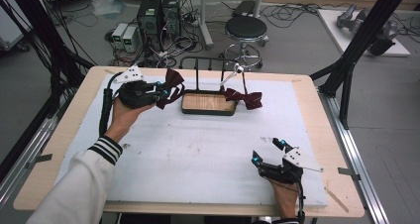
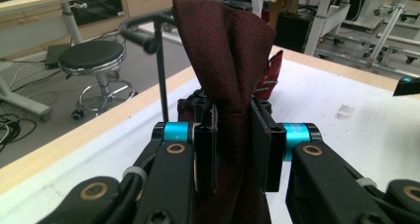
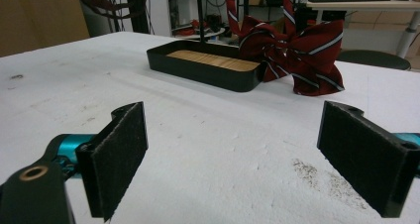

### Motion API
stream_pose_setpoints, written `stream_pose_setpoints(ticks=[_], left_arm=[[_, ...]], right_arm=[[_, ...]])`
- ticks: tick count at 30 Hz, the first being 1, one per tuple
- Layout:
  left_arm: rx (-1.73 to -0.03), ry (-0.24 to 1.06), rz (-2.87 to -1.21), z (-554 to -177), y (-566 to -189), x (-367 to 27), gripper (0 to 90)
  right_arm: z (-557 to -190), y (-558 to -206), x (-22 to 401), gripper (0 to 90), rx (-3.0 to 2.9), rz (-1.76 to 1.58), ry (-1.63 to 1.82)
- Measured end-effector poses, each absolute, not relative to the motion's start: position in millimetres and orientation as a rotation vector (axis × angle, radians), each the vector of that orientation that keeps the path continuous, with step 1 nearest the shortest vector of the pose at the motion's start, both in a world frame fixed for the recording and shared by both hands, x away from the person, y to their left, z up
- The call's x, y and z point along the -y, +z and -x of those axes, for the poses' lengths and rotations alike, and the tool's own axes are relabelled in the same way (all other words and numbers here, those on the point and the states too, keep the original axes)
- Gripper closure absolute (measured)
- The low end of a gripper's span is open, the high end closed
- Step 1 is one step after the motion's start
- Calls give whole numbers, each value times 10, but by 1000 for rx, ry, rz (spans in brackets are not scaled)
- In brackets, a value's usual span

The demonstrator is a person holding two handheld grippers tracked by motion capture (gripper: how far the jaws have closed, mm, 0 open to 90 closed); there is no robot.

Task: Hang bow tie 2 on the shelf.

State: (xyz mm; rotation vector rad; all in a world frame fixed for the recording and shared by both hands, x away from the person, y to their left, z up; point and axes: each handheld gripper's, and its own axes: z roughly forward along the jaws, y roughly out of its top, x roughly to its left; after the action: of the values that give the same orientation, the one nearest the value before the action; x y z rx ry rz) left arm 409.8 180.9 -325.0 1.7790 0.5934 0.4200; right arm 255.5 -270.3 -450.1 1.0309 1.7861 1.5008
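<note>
**Dark red bow tie pinched in left gripper above table**

Dark red bow tie (image 1: 171, 87) being held off the white table cover (image 1: 198, 149) by the left gripper (image 1: 161, 91), at the far left of the work area, just left of the black tray (image 1: 208, 103). Being squeezed at its middle between the two black pads (image 2: 205, 152) in the left gripper view, jaws drawn in narrow on the cloth (image 2: 228, 50), one fold of fabric rising above them and the rest hanging below. Being carried by a hand (image 1: 124, 116) in a white sleeve with striped cuff (image 1: 105, 149), reaching in from the lower left.

Lying just past the tray's right end, touching or nearly touching it: a second bow tie (image 1: 245, 99), red with pale stripes, also showing in the right gripper view (image 3: 297, 50) behind the tray (image 3: 208, 70). Standing at the tray's far side: a thin black rack (image 1: 208, 68) with a wood-lined base.

Resting near the front right of the table: the right gripper (image 1: 270, 152), jaws standing wide apart, holding nothing, bare white cover (image 3: 223, 149) showing between its pads (image 3: 121, 154), well apart from both ties.

Standing on the floor beyond the table: a round black stool (image 1: 245, 28).
</note>
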Motion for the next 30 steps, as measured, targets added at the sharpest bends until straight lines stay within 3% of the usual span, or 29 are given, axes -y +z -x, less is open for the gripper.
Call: stream_pose_setpoints(ticks=[30], left_arm=[[-559,401,-1726,-4312,-3010,-1245,746]], right_arm=[[-2551,-4501,2705,113,-1780,-1025,1505]])
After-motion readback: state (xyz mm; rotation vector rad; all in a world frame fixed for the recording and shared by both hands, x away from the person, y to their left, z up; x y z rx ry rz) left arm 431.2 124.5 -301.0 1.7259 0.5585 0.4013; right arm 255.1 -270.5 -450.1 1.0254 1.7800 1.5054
